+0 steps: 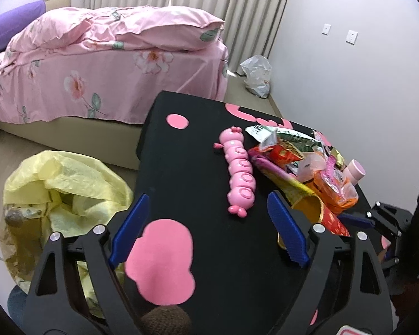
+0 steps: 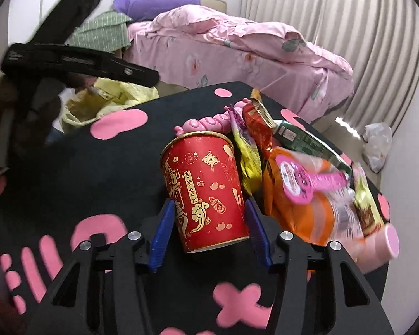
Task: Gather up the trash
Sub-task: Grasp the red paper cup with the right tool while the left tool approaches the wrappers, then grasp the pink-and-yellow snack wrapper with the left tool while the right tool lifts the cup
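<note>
A red paper cup with gold print lies on its side on the black table, mouth facing away. My right gripper has a blue finger close on each side of the cup's base; contact is not clear. A heap of snack wrappers lies to the cup's right, also in the left wrist view, where the cup shows too. My left gripper is open and empty above the table. A yellow trash bag stands open on the floor left of the table.
A pink caterpillar toy lies on the table beside the wrappers. A small pink cup lies at the table's right edge. A bed with pink bedding stands behind. A white plastic bag sits by the wall.
</note>
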Tool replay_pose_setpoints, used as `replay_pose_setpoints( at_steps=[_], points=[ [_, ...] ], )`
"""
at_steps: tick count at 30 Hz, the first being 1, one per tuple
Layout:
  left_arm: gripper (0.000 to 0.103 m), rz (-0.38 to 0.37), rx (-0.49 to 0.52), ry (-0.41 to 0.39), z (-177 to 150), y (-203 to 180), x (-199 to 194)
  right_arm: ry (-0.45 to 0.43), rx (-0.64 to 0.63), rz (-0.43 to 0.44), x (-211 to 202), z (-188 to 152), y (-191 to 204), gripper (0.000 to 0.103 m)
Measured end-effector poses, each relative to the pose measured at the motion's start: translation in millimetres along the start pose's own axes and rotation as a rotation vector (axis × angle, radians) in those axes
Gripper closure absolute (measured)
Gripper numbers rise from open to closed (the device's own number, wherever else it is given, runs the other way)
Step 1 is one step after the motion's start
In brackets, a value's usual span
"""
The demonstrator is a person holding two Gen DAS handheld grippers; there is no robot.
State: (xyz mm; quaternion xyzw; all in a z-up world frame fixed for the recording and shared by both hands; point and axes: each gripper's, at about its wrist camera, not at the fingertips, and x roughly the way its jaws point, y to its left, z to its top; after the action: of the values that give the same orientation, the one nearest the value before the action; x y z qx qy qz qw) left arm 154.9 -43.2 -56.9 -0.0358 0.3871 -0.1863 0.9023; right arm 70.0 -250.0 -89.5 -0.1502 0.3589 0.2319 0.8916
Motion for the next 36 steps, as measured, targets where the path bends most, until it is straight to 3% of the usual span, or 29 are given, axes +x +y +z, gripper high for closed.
replay_pose_setpoints(
  at_steps=[7, 12, 17, 22, 27, 36],
  points=[
    [0.026, -0.065, 0.030, 0.034, -4, -24, 13, -0.050, 0.182, -0.045, -42, -31, -19, 0.055],
    [0.031, -0.166, -0.007, 0.077, 3, -49, 30, -0.081, 0.351, -0.183, -61, -58, -42, 0.055],
    [0.040, -0.159, -0.018, 0.096, 15, -75, 57, -0.077, 0.408, -0.280, -65, -68, -49, 0.055],
    [0.054, -0.147, -0.109, 0.168, 24, -77, 88, -0.084, 0.441, -0.286, -68, -72, -55, 0.055],
    [0.084, -0.194, -0.115, 0.240, 10, -79, 95, -0.091, 0.451, -0.273, -67, -74, -54, 0.057],
    [0.094, -0.213, -0.004, 0.197, -3, -64, 33, -0.060, 0.424, -0.223, -59, -71, -48, 0.057]
  ],
)
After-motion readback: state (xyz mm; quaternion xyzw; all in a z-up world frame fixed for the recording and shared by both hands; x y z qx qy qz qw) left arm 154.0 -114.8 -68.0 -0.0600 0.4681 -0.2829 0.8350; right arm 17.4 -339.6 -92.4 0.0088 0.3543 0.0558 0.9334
